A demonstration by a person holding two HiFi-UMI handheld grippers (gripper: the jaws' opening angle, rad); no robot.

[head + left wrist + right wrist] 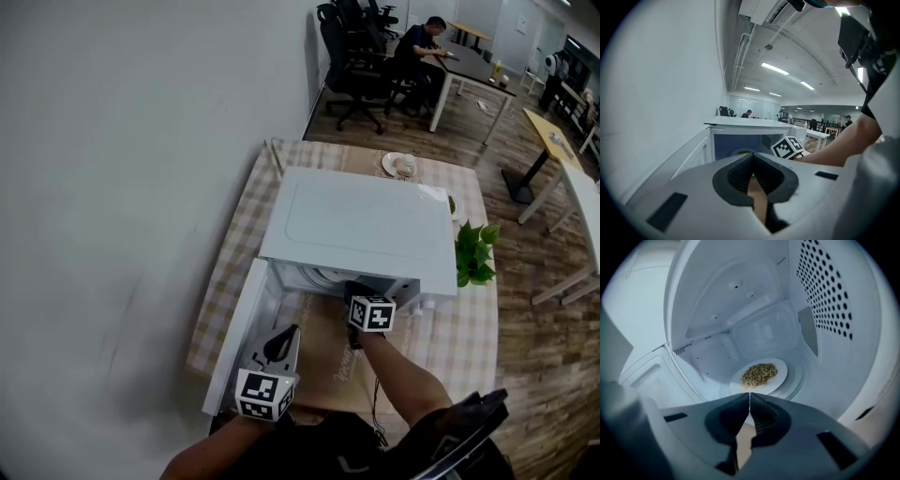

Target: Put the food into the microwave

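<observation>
Food plate lies inside microwave, just beyond right hand-held gripper.

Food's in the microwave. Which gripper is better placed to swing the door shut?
Probably left. The left gripper, jaws shut and empty, hangs beside the open door of the microwave. The right gripper, also shut, is at the cavity mouth facing the plate and would have to back out.

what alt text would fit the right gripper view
A round white plate of brownish grainy food sits on the turntable inside a white microwave oven, whose right wall is dotted with vent holes. The right gripper, its grey jaws closed and empty, points at the plate's near edge from the foreground.
</observation>
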